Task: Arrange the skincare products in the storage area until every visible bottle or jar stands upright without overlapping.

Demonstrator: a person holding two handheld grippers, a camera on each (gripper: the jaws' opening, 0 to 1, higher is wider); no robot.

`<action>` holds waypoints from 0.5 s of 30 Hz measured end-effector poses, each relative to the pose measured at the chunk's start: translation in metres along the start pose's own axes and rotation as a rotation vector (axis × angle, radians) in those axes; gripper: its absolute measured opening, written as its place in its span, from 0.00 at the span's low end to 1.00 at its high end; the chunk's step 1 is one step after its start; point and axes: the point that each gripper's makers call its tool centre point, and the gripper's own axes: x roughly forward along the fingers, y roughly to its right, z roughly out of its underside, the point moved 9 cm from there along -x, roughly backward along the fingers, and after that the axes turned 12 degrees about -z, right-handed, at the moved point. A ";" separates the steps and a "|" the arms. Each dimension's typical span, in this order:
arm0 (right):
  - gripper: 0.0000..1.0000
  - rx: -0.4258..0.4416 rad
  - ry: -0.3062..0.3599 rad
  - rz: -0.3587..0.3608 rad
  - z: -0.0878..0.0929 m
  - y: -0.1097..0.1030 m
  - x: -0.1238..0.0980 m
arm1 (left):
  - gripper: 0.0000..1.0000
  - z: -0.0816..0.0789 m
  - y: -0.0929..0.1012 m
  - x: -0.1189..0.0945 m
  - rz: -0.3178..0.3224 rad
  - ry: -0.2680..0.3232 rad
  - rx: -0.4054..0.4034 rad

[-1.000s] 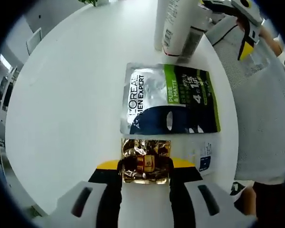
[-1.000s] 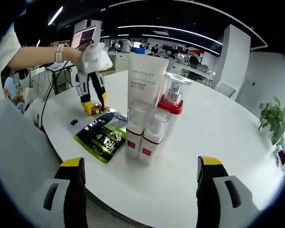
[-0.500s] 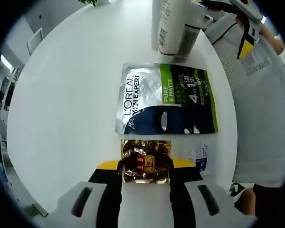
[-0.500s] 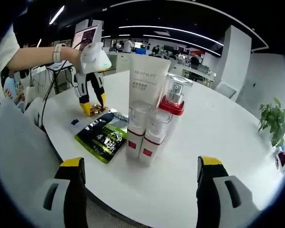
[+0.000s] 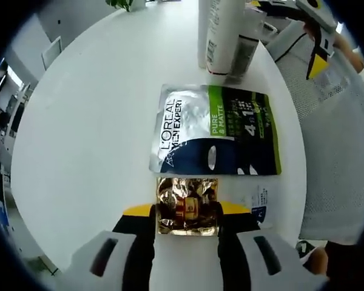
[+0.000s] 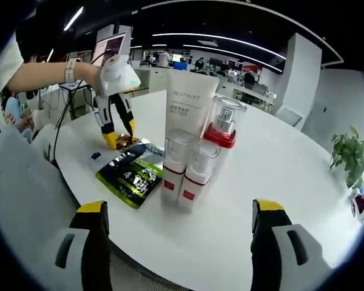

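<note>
**A:** Skincare products, where are they relative to the tongs?

**B:** A cluster stands upright on the round white bench [image 6: 279,182]: a tall white tube [image 6: 188,112] at the back, a clear-capped pump bottle [image 6: 221,124] with a red collar just beside it, and two small bottles with red bands [image 6: 183,170] in front, all packed close together. In the right gripper view the right tongs [image 6: 176,242] sit well short of that cluster, yellow-tipped jaws spread wide with nothing between them.

**A:** And the left tongs?

**B:** In the left gripper view the left tongs [image 5: 187,213] are closed on a crinkled gold foil sachet [image 5: 187,205], which lies pinched between the yellow tips. Just beyond the sachet, away from the tongs, a flat silver, green and navy mask packet [image 5: 215,129] lies on the bench. Past the packet stands the white tube [image 5: 218,33] with the other bottles.

**A:** Anything else near the packet?

**B:** A small white and blue sachet [image 5: 256,202] lies flat beside the gold one, near the packet's corner. In the right gripper view, the left tongs [image 6: 118,138] appear beyond the packet [image 6: 132,171] with the person's hand [image 6: 118,71] on them, tips down at the gold sachet [image 6: 125,141]. Whether that sachet touches the bench, I cannot tell.
</note>
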 end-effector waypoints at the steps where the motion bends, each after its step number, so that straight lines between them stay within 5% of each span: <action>1: 0.98 0.000 0.000 0.000 0.000 0.000 0.000 | 0.36 0.000 0.000 0.000 -0.002 0.002 0.001; 9: 0.98 -0.009 0.004 0.002 -0.001 0.000 0.000 | 0.39 0.001 0.003 -0.002 -0.005 0.021 -0.001; 15: 0.99 -0.016 0.010 0.009 -0.002 0.000 -0.001 | 0.40 0.002 0.005 -0.012 -0.021 0.076 -0.076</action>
